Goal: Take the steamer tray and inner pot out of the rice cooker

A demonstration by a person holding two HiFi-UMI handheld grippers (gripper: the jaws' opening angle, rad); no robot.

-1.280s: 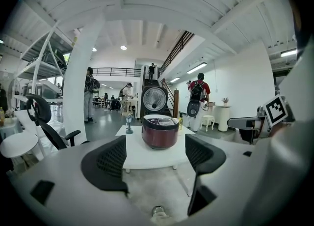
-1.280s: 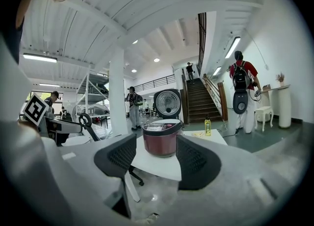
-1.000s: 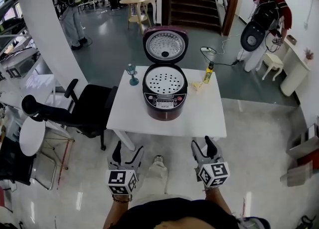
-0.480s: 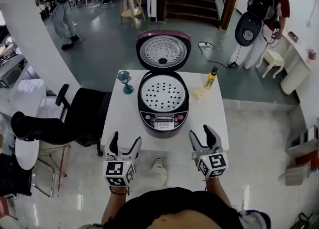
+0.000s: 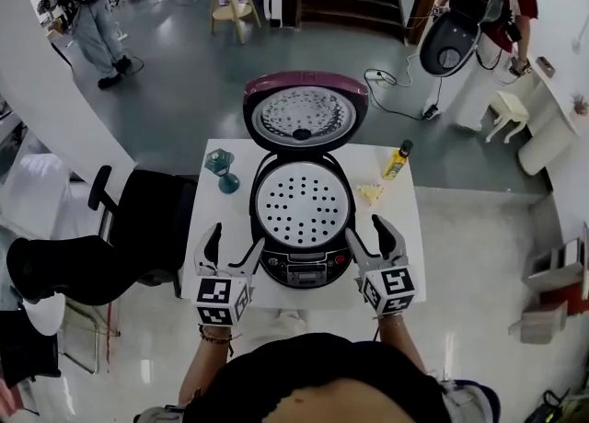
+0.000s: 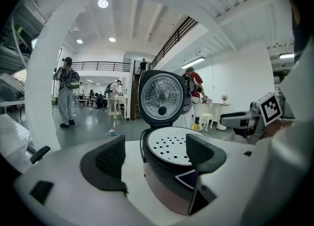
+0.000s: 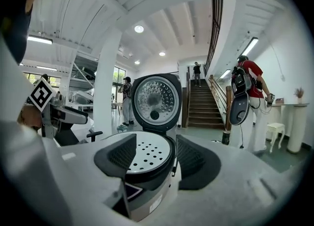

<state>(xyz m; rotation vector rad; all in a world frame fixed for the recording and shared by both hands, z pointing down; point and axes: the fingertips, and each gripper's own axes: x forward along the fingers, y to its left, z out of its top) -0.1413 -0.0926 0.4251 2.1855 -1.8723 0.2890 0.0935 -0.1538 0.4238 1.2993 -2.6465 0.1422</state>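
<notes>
**Both claws wide and empty, tray not yet touched: where the lift could slip**

You held the left gripper (image 5: 233,245) and the right gripper (image 5: 370,237) just in front of the rice cooker (image 5: 304,269), one at each front corner. Both had their jaws spread wide with nothing between the pads. The cooker stood near the front edge of the white table (image 5: 405,228), with its lid (image 5: 304,116) tipped up and back. The steamer tray (image 5: 304,208), white and perforated, sat level in the cooker's mouth. The inner pot lay beneath it, out of sight.

By my judgement, the tray's rim was the first trouble. It looked thin and sat flush in the collar, so a pad that came in flat would probably skate over it rather than bite. A pinch on one side alone could tilt the tray and wedge it against the wall. Carrying it backward risked striking the raised lid. If the pot below stuck, it could drag the cooker toward the near table edge. The teal glass (image 5: 221,169) and the yellow bottle (image 5: 398,160) stood beside the cooker, so a wide swing could topple either.
</notes>
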